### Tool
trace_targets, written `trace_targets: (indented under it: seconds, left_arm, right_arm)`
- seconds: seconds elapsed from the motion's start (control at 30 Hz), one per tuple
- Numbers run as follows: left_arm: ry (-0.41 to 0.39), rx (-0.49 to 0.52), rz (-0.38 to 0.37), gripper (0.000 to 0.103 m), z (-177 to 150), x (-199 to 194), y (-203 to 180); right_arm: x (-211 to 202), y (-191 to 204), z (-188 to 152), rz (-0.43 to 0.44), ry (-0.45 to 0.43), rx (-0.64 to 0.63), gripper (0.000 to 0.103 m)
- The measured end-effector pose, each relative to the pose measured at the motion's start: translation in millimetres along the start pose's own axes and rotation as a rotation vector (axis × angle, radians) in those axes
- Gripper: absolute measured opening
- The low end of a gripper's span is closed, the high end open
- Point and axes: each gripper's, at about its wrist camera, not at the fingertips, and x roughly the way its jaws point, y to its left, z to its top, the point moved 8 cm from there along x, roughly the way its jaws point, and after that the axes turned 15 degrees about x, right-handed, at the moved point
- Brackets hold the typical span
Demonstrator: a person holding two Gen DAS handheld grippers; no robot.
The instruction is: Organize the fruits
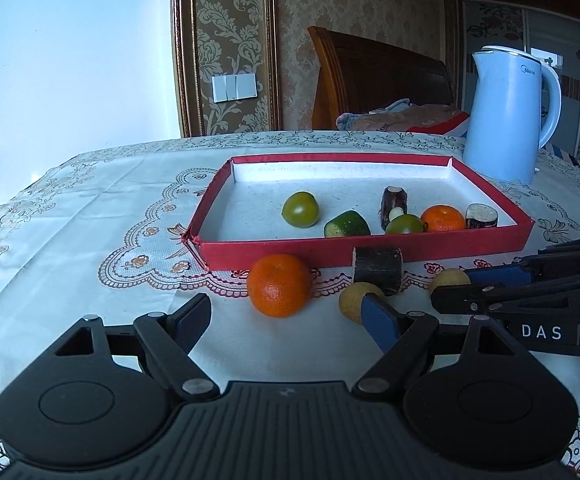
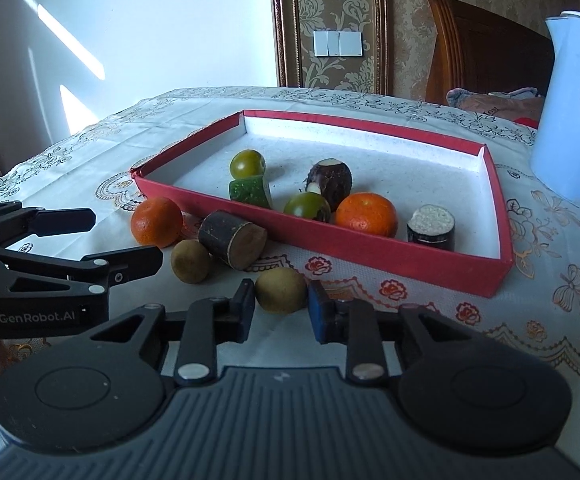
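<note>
While most fruit already sits in the red box point(image 2: 369, 246) mid-surface, gathering the rest. Right tool point(image 2: 281, 308) open, straddling a yellow-brown fruit point(image 2: 281, 290) before the box's near wall, ungripped. Left tool point(image 1: 286, 320) wide open, empty. Next: close, lift over wall.

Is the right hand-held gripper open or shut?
Open. In its own wrist view the right hand-held gripper has its fingers apart around a small yellowish fruit on the tablecloth, gaps visible either side.
</note>
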Motion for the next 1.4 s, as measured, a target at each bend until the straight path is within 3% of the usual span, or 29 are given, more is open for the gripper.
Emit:
trace_targets:
  seconds: [0.37,0.6,0.8,1.13,1.4]
  left_arm:
    - [0.037,0.043,-0.038,0.082,12.4,17.6,-27.2]
    - [0.06,0.086,0.034,0.082,16.3,23.6,-33.5]
    - [0.066,0.075,0.051,0.081,17.0,25.0,-32.7]
    - [0.056,0.075,0.059,0.072,14.9,20.2,-32.2]
    - [0.035,0.064,0.038,0.054,11.3,12.7,-30.8]
  right_arm:
    - [-15.1,-19.9,0.3,0.009,-0.027,0.075,0.027]
    - [-16.9,-21.8,0.6,0.004,-0.041,0.09,0.027]
    - [-20.7,-29.2,1.2,-0.003,-0.056,0.124,0.027]
    - [-21.2,-31.2,1.6,-0.009,-0.061,0.132,0.027]
    - [-21.6,-31.4,2.4,-0.007,-0.065,0.135,0.027]
